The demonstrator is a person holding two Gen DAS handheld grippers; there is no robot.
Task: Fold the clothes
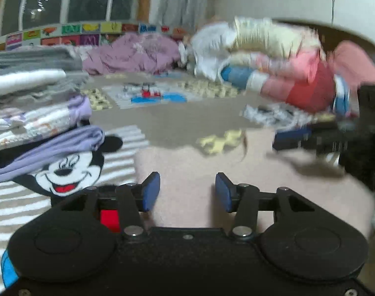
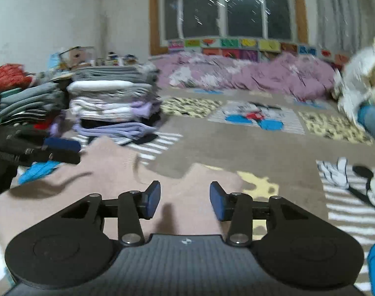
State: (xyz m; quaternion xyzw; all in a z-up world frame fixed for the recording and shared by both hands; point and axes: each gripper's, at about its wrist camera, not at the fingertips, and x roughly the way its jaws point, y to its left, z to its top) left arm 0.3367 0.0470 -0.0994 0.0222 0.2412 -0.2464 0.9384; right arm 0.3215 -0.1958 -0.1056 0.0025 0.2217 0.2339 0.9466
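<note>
On the bed's cartoon-print blanket [image 2: 236,148] a pale pink garment [image 2: 108,172] lies spread flat, likely laid out for folding. Both tongs hover over it with nothing gripped — the left tongs [image 1: 187,192] and the right tongs [image 2: 185,201] each stand apart, blue pads clear of the cloth. A stack of folded clothes [image 2: 108,106] sits just beyond it, kept clear of the working area. An unfolded heap [image 1: 273,66] is too blurred to sort into single pieces, and the garment's near edge is hidden behind the tongs.
</note>
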